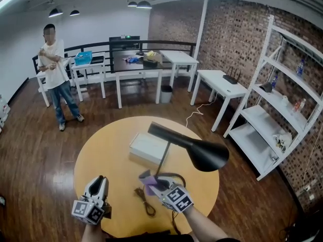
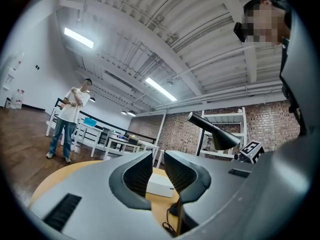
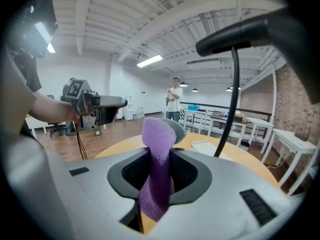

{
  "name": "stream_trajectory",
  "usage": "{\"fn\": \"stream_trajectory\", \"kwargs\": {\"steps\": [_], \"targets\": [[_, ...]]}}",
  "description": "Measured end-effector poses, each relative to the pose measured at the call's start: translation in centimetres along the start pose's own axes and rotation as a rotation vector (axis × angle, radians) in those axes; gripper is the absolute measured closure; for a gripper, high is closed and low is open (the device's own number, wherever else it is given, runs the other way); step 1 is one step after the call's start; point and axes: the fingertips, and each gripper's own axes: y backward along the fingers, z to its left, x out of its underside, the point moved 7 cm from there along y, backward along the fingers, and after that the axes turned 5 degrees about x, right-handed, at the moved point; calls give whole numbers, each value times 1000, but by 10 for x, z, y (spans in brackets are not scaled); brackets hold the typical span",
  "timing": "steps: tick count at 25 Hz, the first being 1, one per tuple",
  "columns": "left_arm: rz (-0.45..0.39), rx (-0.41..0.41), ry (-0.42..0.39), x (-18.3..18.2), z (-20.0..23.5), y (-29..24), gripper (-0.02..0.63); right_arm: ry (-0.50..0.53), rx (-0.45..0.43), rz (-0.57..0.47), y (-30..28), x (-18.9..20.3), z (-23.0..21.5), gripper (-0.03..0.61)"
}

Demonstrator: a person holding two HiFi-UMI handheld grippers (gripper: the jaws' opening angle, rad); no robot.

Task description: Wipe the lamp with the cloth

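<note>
Cloth [image 3: 158, 134], purple, pinched between right gripper [image 1: 155, 185] jaws, low over round table [image 1: 103, 153] just beside lamp [image 1: 199, 149] base; black lamp shade overhangs that gripper; left gripper [image 1: 99, 183] jaws slightly spread, nothing between them, over table's near-left part; white box [image 1: 149, 147] behind lamp stem; black cord [image 1: 146, 199] on tabletop between grippers.
</note>
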Motion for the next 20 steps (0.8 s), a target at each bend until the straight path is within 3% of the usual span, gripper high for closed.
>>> {"fn": "stream_trajectory", "kwargs": {"steps": [5, 10, 11, 13, 15, 16, 17, 18, 20], "targets": [[14, 29, -38, -1, -2, -2, 545, -27, -55, -47, 7, -2, -5, 480], [10, 92, -115, -7, -21, -29, 545, -69, -49, -91, 18, -6, -16, 480], [39, 98, -108, -1, -21, -36, 533, -77, -49, -98, 19, -6, -17, 479], [116, 91, -53, 14, -15, -50, 399, -85, -47, -102, 20, -5, -18, 480], [148, 73, -32, 21, -12, -54, 376, -90, -43, -100, 21, -4, -18, 480], [139, 68, -45, 21, -13, -52, 420, -93, -42, -101, 22, -3, -18, 480], [123, 67, -50, 20, -14, -49, 536, -97, -41, -103, 23, -2, -18, 480], [105, 70, -39, 19, -15, -46, 588, -103, -37, -106, 24, -1, -19, 480], [82, 62, -13, 17, -14, -45, 611, -114, -27, -110, 25, 1, -22, 479]]}}
